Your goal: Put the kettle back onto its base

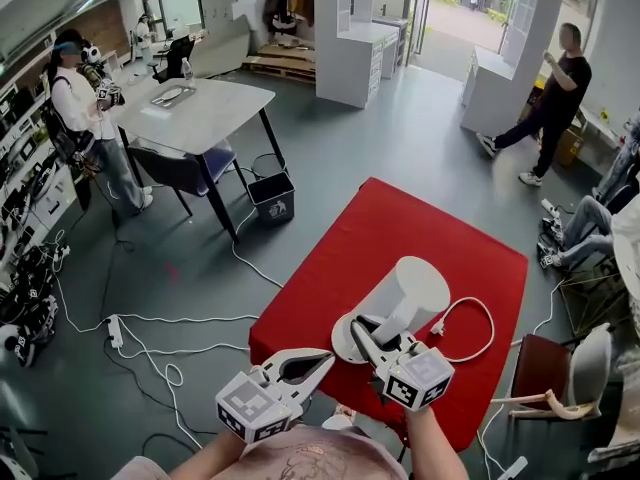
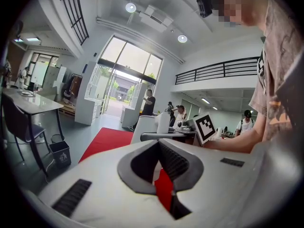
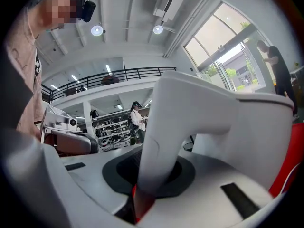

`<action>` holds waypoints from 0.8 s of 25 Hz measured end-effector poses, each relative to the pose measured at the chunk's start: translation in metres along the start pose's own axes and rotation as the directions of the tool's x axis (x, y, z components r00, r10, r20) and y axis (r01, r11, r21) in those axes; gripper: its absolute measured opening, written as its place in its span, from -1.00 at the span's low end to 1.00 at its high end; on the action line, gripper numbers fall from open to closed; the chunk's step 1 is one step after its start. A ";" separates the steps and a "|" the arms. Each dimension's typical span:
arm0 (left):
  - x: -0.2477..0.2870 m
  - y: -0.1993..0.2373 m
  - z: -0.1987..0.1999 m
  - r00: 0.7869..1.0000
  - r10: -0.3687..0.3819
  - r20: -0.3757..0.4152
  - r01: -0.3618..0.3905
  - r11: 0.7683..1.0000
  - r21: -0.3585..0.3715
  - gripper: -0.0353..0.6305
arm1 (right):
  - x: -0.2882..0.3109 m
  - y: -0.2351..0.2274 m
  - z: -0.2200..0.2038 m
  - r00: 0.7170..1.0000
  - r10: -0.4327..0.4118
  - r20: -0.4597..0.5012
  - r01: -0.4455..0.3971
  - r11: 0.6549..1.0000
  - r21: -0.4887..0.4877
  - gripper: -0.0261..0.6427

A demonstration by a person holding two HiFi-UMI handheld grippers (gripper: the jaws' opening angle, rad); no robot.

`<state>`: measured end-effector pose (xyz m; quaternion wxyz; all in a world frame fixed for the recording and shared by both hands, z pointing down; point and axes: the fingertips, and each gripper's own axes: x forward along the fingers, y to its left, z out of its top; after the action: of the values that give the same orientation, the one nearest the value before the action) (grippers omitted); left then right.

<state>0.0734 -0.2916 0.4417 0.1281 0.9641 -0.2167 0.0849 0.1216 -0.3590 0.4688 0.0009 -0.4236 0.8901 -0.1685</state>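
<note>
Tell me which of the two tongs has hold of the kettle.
The right tongs: their jaws clamp the handle of the white kettle. The left tongs beside them hold nothing.

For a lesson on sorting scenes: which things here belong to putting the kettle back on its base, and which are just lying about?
Job in hand: kettle; base; right gripper, jaws shut on the kettle's handle; red table.

Lying about: bin; white table; power strip; left gripper, empty.
</note>
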 end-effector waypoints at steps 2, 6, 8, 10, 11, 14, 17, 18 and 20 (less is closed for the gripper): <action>0.000 0.001 -0.001 1.000 0.011 -0.005 -0.011 1.000 -0.007 -0.92 | 0.003 0.003 -0.005 1.000 0.012 -0.012 -0.012 1.000 -0.010 -0.72; 0.002 0.001 -0.005 1.000 0.015 -0.008 -0.015 1.000 -0.009 -0.92 | 0.007 0.005 -0.017 0.999 0.016 -0.039 -0.018 0.999 -0.042 -0.72; 0.002 0.000 -0.007 1.000 0.014 -0.009 -0.014 1.000 -0.007 -0.92 | 0.008 0.005 -0.020 0.999 0.017 -0.040 -0.019 0.999 -0.045 -0.72; 0.001 0.000 -0.009 1.000 0.014 -0.007 -0.014 1.000 -0.008 -0.92 | 0.008 0.005 -0.023 0.999 0.013 -0.041 -0.015 0.999 -0.048 -0.72; 0.001 -0.001 -0.009 1.000 0.015 -0.005 -0.015 1.000 -0.010 -0.92 | 0.009 0.005 -0.025 0.999 0.010 -0.046 -0.012 0.998 -0.056 -0.72; 0.000 0.000 -0.007 1.000 0.019 -0.005 -0.019 1.000 -0.012 -0.92 | 0.012 0.007 -0.030 0.998 0.002 -0.067 -0.009 0.996 -0.094 -0.72; -0.003 0.002 -0.009 1.000 0.024 -0.012 -0.024 1.000 -0.007 -0.92 | 0.017 0.014 -0.038 0.996 -0.001 -0.088 -0.011 0.991 -0.135 -0.72; -0.004 0.003 -0.010 1.000 0.024 -0.014 -0.024 1.000 -0.006 -0.92 | 0.019 0.016 -0.041 0.995 -0.003 -0.095 -0.011 0.989 -0.149 -0.72; -0.006 0.003 -0.012 1.000 0.025 -0.017 -0.025 1.000 -0.007 -0.92 | 0.021 0.020 -0.048 0.994 -0.010 -0.109 -0.010 0.984 -0.178 -0.72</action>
<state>0.0658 -0.2885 0.4527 0.1323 0.9601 -0.2278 0.0937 0.0860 -0.3484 0.5109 -0.0857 -0.4122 0.9002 -0.1110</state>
